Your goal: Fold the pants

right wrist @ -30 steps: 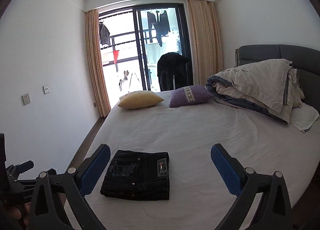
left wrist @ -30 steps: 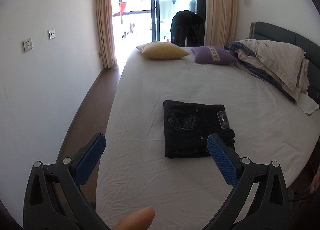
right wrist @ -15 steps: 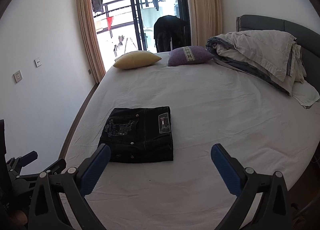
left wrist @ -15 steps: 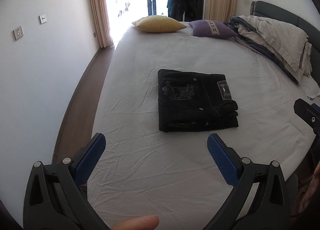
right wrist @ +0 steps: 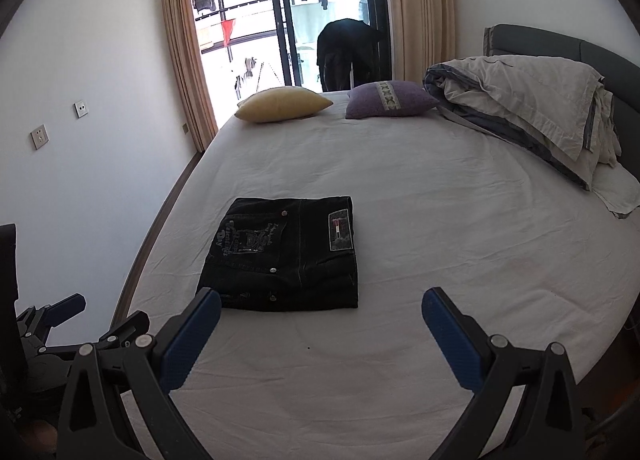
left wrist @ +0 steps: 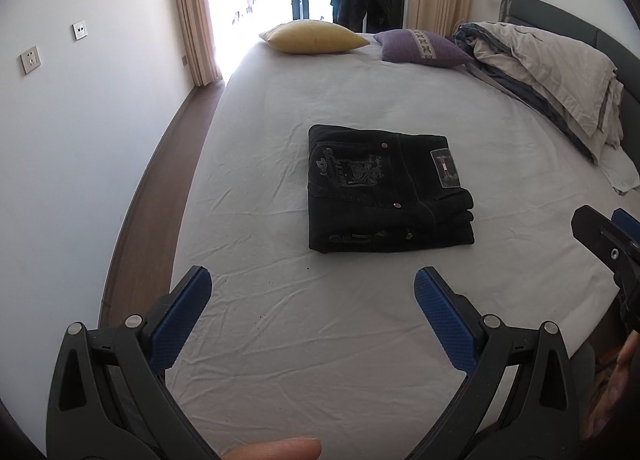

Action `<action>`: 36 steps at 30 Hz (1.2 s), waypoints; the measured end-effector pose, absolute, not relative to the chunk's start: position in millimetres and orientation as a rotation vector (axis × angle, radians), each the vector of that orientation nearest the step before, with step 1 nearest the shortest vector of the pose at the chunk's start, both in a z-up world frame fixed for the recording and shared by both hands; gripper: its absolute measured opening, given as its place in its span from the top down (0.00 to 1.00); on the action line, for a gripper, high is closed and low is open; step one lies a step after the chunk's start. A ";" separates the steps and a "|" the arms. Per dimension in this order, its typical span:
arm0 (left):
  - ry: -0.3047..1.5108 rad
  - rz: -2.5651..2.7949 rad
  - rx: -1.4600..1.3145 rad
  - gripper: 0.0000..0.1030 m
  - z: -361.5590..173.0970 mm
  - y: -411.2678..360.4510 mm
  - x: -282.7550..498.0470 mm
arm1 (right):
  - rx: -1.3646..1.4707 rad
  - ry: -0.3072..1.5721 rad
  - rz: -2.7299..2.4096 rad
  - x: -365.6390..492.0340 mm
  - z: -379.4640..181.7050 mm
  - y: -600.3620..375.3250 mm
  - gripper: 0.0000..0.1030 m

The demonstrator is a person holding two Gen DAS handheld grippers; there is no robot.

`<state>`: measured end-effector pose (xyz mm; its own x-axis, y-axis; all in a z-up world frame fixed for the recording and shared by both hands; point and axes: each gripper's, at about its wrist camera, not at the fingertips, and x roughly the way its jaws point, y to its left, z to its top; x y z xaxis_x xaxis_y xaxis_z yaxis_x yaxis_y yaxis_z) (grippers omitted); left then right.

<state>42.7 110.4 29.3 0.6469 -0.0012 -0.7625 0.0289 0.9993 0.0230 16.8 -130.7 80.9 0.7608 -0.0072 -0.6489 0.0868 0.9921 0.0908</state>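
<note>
Black pants (left wrist: 384, 192) are lying squarely folded on the bed (left wrist: 360, 340), so both grippers (left wrist: 312, 300) (right wrist: 320, 320) are hovering nearby, fingers apart, gripping nothing.

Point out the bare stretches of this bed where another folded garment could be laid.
Free: the sheet between the folded black jeans and the bunched duvet; the strip between jeans and yellow pillow and purple pillow; the near sheet before both grippers. Crowded: the headboard side, under the duvet.
</note>
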 end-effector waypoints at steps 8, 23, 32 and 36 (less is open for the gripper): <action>0.880 -0.008 0.030 0.00 25.0 106.4 42.9 | 0.122 0.720 -0.042 18.3 77.5 -130.5 0.00; 0.891 -0.004 0.031 0.00 19.4 103.4 45.8 | 0.123 0.734 -0.035 19.7 72.3 -128.1 0.00; 0.900 -0.005 0.030 0.00 15.1 103.2 48.0 | 0.121 0.740 -0.033 19.8 69.1 -126.7 0.00; 0.903 -0.004 0.026 0.00 13.5 103.7 48.9 | 0.119 0.749 -0.033 21.1 64.9 -126.0 0.00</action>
